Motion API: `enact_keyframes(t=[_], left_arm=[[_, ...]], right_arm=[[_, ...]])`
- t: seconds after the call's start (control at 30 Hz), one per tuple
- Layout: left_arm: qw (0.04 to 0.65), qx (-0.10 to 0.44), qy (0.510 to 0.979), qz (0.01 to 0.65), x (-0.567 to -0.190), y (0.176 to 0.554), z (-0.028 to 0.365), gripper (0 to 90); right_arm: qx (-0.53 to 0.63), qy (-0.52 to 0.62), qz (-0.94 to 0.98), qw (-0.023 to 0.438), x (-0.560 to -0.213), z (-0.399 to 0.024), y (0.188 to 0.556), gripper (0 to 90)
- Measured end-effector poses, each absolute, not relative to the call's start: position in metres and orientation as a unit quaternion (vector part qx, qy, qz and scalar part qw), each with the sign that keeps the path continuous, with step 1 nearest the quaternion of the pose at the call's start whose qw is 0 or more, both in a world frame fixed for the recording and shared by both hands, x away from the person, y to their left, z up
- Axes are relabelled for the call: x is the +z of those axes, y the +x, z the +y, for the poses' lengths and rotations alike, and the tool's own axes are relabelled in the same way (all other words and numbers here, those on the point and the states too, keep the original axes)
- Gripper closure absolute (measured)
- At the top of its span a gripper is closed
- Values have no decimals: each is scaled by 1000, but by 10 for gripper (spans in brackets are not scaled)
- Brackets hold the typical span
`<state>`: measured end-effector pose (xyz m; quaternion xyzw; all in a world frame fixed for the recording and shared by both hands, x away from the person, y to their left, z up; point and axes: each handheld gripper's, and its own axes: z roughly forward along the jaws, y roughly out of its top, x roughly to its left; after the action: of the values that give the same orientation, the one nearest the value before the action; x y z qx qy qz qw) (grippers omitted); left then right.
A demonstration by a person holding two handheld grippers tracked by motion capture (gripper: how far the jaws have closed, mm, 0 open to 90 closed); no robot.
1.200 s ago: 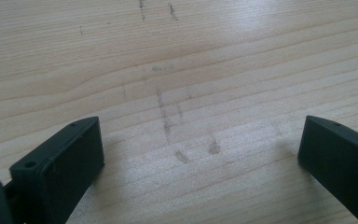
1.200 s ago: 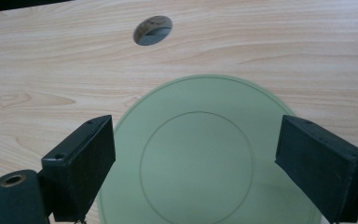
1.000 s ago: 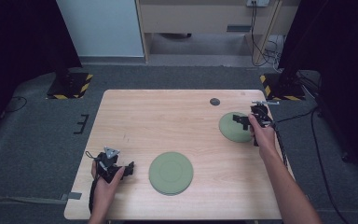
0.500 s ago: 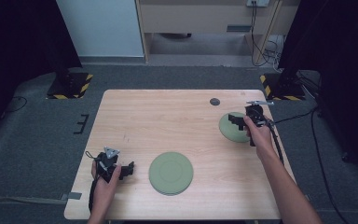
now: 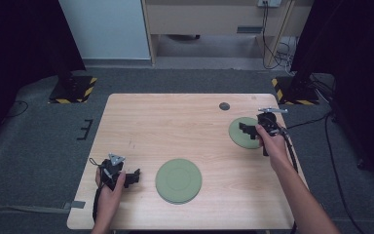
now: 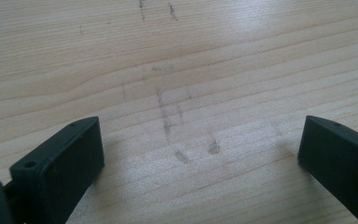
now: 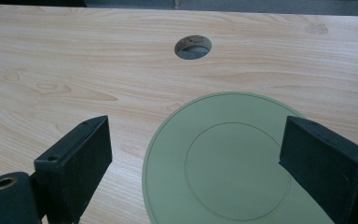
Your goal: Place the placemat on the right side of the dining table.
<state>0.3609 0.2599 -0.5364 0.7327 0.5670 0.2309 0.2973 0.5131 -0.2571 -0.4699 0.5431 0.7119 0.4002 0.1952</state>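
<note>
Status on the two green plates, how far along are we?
Nothing looks done: the large green plate lies flat near the table's front edge and the small green plate lies apart at the right. In hand: the right tongs hover open over the small plate, nothing gripped. The left tongs are open above bare wooden table. Left, probably: grip the small plate and move it.

The small plate (image 5: pixel 243 132) and the large plate (image 5: pixel 178 180) are sage green, each with a ring. The bench (image 5: pixel 165 126) is pale wood grain, its hole (image 5: pixel 224 106) dark grey. Both grippers' jaws are black.
</note>
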Motion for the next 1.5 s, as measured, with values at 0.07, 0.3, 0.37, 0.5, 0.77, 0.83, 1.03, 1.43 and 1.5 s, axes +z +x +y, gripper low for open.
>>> enact_keyframes(t=[0.07, 0.3, 0.37, 0.5, 0.77, 0.83, 1.03, 1.43, 1.5], left_arm=[[297, 231, 733, 567, -536, 361, 260, 0], [297, 231, 733, 567, -536, 361, 260, 0], [297, 231, 733, 567, -536, 361, 260, 0], [297, 231, 733, 567, -536, 361, 260, 0], [297, 231, 733, 567, -536, 361, 260, 0], [297, 231, 733, 567, -536, 361, 260, 0], [297, 231, 733, 567, -536, 361, 260, 0], [297, 231, 733, 567, -536, 361, 260, 0], [297, 231, 733, 567, -536, 361, 260, 0]], right_arm=[[403, 544, 711, 192, -469, -257, 511, 92], [403, 527, 723, 191, -466, -253, 500, 91], [404, 524, 725, 192, -466, -252, 498, 91], [400, 517, 732, 194, -465, -250, 493, 94], [408, 509, 734, 191, -463, -250, 481, 95], [410, 504, 736, 190, -463, -250, 478, 95], [415, 494, 742, 184, -462, -246, 470, 94], [415, 478, 752, 184, -466, -235, 458, 93], [412, 479, 754, 181, -468, -233, 457, 93]])
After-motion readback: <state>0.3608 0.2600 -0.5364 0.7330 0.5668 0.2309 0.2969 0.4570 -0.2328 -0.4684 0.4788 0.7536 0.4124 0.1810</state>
